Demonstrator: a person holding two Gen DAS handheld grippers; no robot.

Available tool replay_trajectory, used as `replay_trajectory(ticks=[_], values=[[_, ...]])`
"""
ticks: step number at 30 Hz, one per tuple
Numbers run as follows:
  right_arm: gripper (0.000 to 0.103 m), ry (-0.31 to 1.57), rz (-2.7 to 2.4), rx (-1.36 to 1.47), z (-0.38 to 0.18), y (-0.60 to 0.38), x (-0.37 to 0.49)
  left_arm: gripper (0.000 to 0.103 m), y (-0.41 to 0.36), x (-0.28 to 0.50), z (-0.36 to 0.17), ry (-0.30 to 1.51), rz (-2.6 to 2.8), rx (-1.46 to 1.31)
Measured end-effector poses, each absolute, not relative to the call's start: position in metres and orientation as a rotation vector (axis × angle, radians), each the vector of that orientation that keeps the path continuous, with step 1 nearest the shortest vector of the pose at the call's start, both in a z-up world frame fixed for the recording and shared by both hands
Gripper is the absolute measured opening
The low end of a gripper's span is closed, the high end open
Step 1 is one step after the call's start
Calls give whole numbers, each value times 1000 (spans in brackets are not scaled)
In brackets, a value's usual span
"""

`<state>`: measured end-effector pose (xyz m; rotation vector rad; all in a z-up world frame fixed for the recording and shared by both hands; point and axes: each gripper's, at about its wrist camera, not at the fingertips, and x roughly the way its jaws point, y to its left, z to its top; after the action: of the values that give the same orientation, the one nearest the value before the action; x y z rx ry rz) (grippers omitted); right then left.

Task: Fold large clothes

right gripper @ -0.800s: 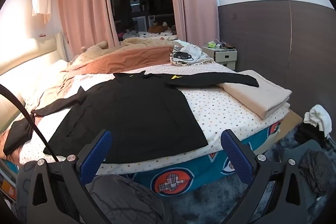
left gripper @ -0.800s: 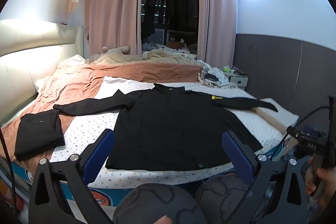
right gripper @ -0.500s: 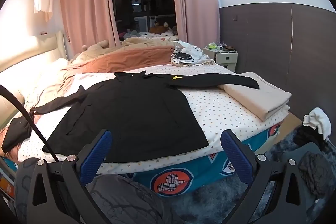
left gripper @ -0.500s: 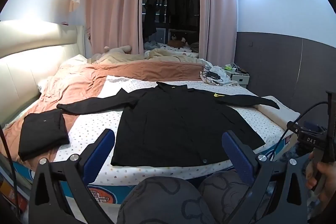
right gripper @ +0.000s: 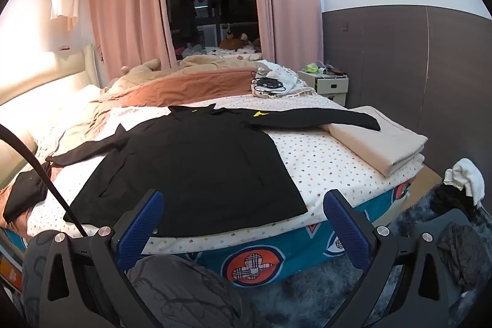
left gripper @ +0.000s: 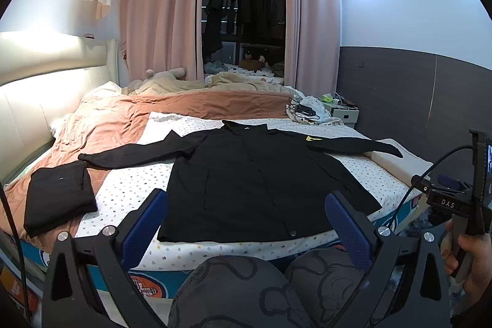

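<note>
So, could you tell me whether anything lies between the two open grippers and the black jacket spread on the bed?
Nothing visible does: the left gripper and right gripper face the black long-sleeved jacket across open air, above the person's knees.

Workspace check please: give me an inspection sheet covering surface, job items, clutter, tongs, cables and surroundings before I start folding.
Surface: bed with dotted sheet; rust blanket bunched toward the headboard.
Job's things: black jacket lies flat, face up, both sleeves spread; folded black garment beside it on the left.
Clutter: folded beige bedding under the right sleeve's cuff; white cloth pile at the far end.
Tongs: left tongs and right tongs both open, empty, short of the hem.
Cables: black cable crosses the right view's left side; cords on the cloth pile.
Surroundings: pink curtains, nightstand, grey rug.
</note>
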<state>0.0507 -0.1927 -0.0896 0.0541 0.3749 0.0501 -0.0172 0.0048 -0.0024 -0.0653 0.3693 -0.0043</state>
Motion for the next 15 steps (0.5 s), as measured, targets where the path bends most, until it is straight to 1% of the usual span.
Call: replay_trajectory(ticks=[15], values=[[103, 373, 46, 52, -88, -190, 49, 103, 3, -23, 2, 365, -6, -76]])
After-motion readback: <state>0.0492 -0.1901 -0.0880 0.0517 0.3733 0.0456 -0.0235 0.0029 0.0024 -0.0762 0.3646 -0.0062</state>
